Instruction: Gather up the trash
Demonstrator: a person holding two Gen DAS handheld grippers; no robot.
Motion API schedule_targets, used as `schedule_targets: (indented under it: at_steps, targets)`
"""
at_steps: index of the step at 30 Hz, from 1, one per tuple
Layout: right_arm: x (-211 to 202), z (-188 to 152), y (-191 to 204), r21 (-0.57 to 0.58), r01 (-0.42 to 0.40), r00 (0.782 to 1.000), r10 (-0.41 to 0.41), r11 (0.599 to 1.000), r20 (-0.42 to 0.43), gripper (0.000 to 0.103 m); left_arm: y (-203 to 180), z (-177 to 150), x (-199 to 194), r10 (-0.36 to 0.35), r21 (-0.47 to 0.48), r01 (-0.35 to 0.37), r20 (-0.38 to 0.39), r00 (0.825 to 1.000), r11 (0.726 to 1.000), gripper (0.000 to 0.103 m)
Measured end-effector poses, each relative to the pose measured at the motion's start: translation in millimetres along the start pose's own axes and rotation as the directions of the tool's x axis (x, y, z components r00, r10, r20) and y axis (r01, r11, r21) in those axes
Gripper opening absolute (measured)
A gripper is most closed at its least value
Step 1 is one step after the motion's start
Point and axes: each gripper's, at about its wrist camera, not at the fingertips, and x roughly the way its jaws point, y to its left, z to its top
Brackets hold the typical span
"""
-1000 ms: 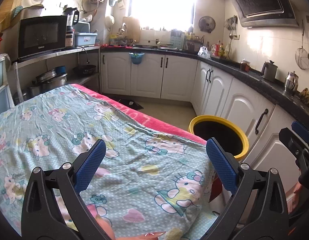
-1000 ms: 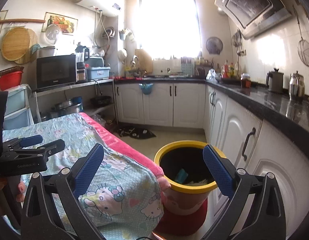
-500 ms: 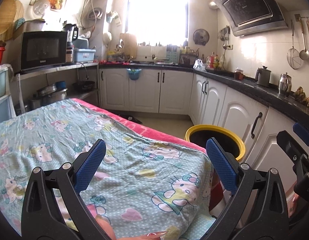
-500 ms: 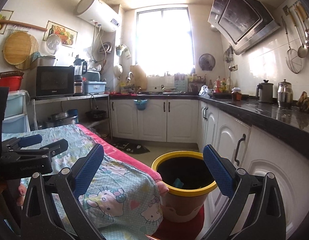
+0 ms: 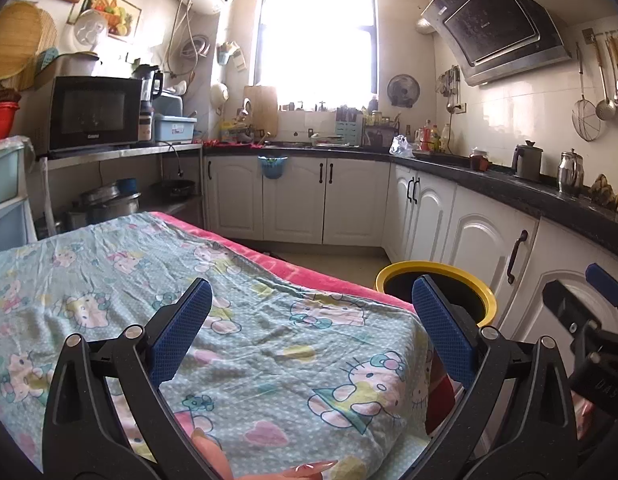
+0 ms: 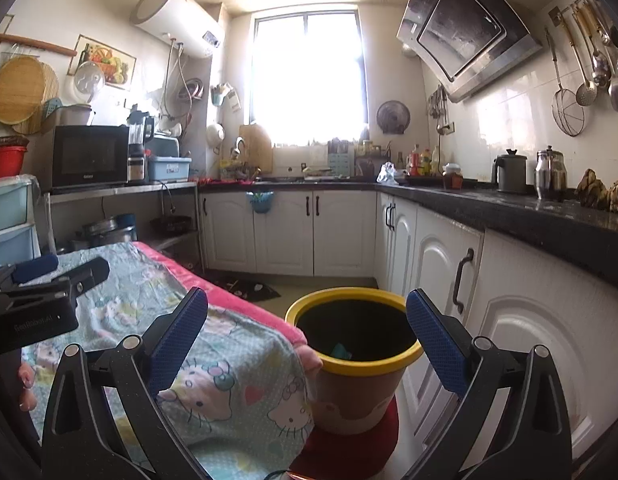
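Note:
A yellow-rimmed bin (image 6: 351,308) with a dark inside stands on a red stool (image 6: 349,450) by the table's corner; a blue scrap (image 6: 341,351) lies inside it. In the left wrist view the bin (image 5: 449,274) shows past the table's far right corner. My left gripper (image 5: 311,328) hangs open over the cartoon-cat tablecloth (image 5: 189,300), nothing between its blue pads. My right gripper (image 6: 307,330) is open in front of and slightly above the bin, holding nothing. Each gripper shows at the edge of the other's view. I see no loose trash on the cloth.
White cabinets (image 6: 441,264) under a black countertop (image 6: 529,212) run along the right, close behind the bin. A pink blanket edge (image 5: 309,276) borders the cloth. A microwave (image 5: 93,114) sits on a shelf at left. Floor (image 5: 357,262) lies beyond the table.
Both views have tilted upward and pulled back a little, so the bin and table sit lower in frame. Both grippers stayed open and empty.

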Motion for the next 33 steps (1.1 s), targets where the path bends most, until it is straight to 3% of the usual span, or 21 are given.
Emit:
schedule_targets:
  at_steps: [33]
  targets:
    - [-0.8, 0.9, 3.0, -0.015, -0.005, 1.0, 0.005, 1.0, 0.003, 0.097, 1.2, 0.4, -0.3, -0.003, -0.007, 0.003, -0.003, 1.0, 1.0, 0.092]
